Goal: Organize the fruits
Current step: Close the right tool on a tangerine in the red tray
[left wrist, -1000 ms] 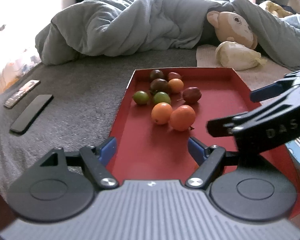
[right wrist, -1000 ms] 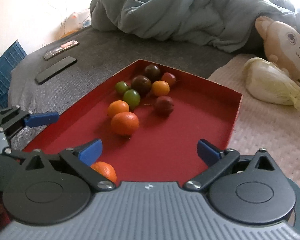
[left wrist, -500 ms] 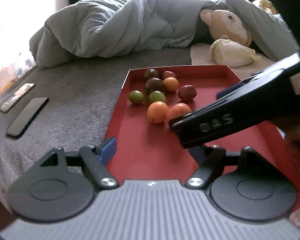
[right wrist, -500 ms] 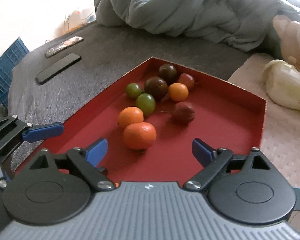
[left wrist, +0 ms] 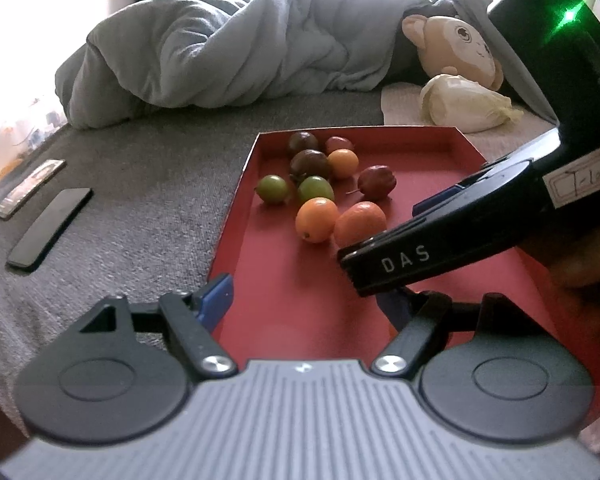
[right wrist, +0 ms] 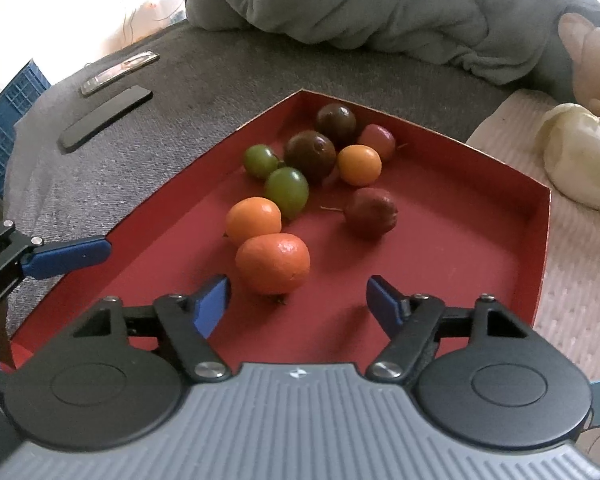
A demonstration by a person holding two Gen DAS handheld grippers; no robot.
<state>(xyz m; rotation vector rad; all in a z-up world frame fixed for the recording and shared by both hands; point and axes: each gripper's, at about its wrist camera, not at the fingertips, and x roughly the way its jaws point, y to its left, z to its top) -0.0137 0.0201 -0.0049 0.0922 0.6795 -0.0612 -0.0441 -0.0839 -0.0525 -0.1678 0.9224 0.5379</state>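
A red tray (right wrist: 440, 272) (left wrist: 284, 288) on the bed holds several small fruits: orange, green and dark purple ones. The nearest is a large orange fruit (right wrist: 273, 263) (left wrist: 360, 222). My right gripper (right wrist: 298, 300) is open and empty, low over the tray, with that fruit just ahead of its left finger. In the left wrist view the right gripper (left wrist: 440, 236) reaches in from the right, partly covering the orange fruit. My left gripper (left wrist: 306, 300) is open and empty over the tray's near left edge.
The tray lies on a grey blanket (left wrist: 120, 208). Two phones (left wrist: 50, 228) lie to the left. A rumpled grey duvet (left wrist: 228, 48), a plush monkey (left wrist: 456, 46) and a pale cabbage (left wrist: 464, 104) lie beyond. A blue crate (right wrist: 8, 104) stands at far left.
My right gripper has moved forward over the tray toward the large orange fruit. The orange fruit by its left finger one second ago is no longer in view. The left gripper stayed open.
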